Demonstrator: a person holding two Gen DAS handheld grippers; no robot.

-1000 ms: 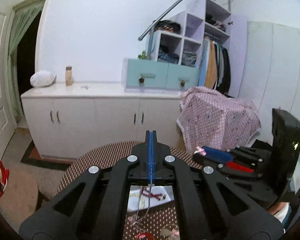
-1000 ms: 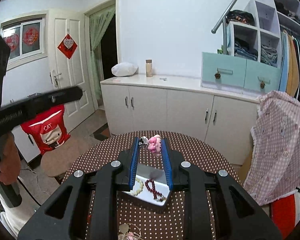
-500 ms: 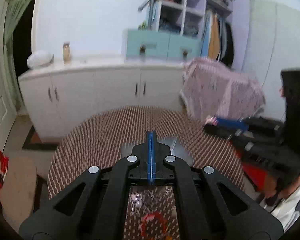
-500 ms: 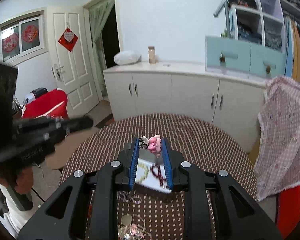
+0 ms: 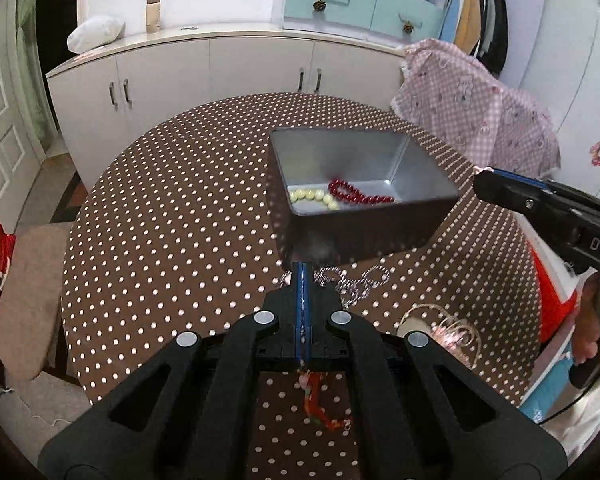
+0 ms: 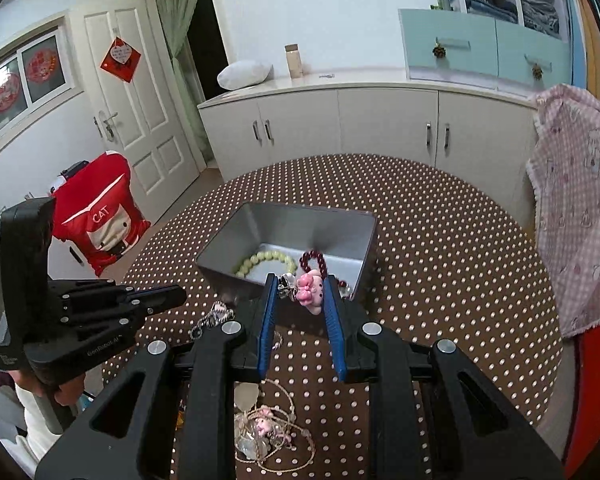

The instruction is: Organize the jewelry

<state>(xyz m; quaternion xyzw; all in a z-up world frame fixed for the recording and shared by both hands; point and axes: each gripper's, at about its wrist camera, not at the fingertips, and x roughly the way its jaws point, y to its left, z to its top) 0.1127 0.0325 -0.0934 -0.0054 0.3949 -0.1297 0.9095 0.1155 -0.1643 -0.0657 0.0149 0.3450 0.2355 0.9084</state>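
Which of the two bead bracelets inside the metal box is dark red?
The dark red bracelet lies on the box's right side; the other, left of it, is pale yellow-green.

White capital letters reading "CAT" stood on the red fabric chair cover (image 6: pixel 100 216) beside the white door. The black plastic body of the left tongs (image 6: pixel 172 295) carried small white lettering, "GenRobot.AI". In the left wrist view, the black body of the right tongs (image 5: pixel 485 186) showed pale letters "DAS", cut off at the edge. The red diamond door sign (image 6: pixel 120 59) was unreadable.
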